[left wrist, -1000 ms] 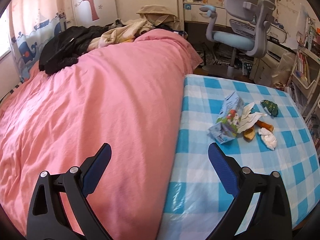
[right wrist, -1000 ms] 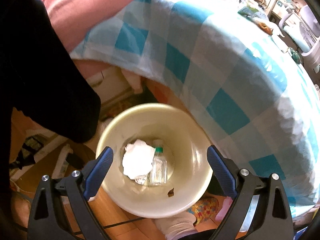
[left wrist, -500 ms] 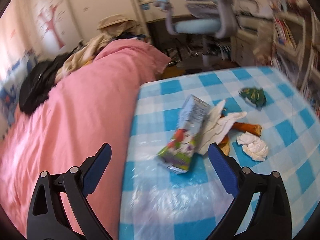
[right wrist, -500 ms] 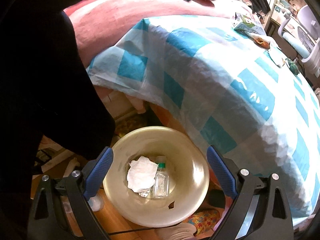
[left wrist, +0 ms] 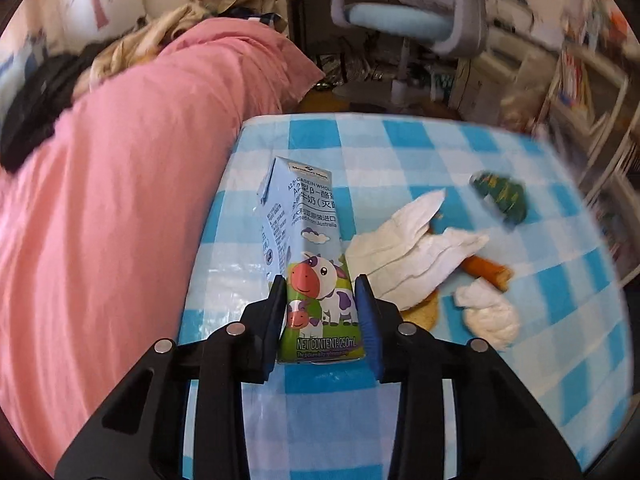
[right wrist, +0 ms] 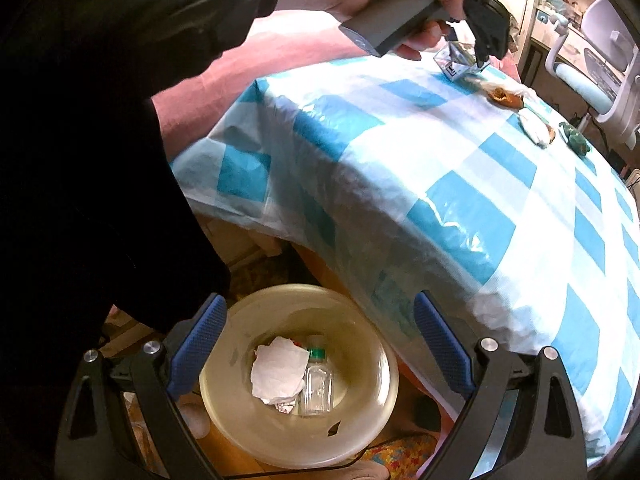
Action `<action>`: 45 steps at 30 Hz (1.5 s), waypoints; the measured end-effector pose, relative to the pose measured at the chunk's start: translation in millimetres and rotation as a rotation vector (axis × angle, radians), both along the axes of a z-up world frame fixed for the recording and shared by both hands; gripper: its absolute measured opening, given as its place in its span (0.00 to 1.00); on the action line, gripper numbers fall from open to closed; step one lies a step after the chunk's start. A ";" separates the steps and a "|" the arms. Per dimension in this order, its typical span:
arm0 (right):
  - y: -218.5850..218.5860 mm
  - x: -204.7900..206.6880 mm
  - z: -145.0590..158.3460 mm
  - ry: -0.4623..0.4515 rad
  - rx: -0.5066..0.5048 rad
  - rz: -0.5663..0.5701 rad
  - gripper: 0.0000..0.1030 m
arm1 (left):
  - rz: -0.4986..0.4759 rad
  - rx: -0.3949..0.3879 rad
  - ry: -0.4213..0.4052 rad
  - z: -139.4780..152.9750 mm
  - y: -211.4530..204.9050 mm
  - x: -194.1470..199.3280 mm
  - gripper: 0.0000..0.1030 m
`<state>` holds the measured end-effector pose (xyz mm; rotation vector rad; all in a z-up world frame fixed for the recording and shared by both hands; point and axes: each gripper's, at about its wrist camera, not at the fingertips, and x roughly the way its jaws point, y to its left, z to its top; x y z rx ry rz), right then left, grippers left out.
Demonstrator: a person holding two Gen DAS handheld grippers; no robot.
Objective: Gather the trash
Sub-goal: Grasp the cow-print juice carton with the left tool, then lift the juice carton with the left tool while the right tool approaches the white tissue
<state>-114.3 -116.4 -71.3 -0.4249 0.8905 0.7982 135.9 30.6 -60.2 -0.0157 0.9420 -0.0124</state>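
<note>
My left gripper (left wrist: 320,300) is shut on a milk carton (left wrist: 310,256) with a cartoon cow, which lies on the blue-checked tablecloth (left wrist: 460,148). Beside it lie a white napkin (left wrist: 416,244), a sausage piece (left wrist: 486,272), a crumpled tissue (left wrist: 488,316), a cookie (left wrist: 420,310) and a green wrapper (left wrist: 502,196). My right gripper (right wrist: 320,340) is open and empty above a cream trash bin (right wrist: 360,420) on the floor, which holds a paper wad (right wrist: 278,372) and a small clear bottle (right wrist: 318,384). The right wrist view also shows the left gripper (right wrist: 482,46) on the carton (right wrist: 460,60).
A pink bed cover (left wrist: 120,220) borders the table on the left. A grey-blue desk chair (left wrist: 420,16) and shelves stand beyond the table. The person's dark sleeve (right wrist: 100,160) fills the left of the right wrist view. The table edge (right wrist: 360,264) overhangs the bin.
My left gripper moved in over the table and closed on the milk carton. My right gripper stayed open above the bin, shifting slightly back from the table.
</note>
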 end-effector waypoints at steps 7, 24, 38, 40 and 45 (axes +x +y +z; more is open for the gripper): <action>-1.3 -10.1 15.9 -0.062 0.017 0.006 0.88 | 0.044 -0.144 0.009 15.7 29.6 -53.2 0.32; -11.3 32.3 62.6 -0.234 0.034 -0.064 0.88 | 0.018 -0.103 -0.075 31.7 15.5 -66.3 0.31; -41.4 191.9 59.8 -0.113 0.152 -0.250 0.70 | 0.014 -0.248 -0.204 78.4 11.1 -64.0 0.31; -41.2 203.3 55.9 -0.102 0.152 -0.269 0.68 | 0.006 -0.246 -0.203 79.0 7.7 -61.0 0.31; -38.8 227.1 42.5 -0.060 0.142 -0.296 0.64 | -0.013 -0.225 -0.188 75.3 -1.7 -52.2 0.31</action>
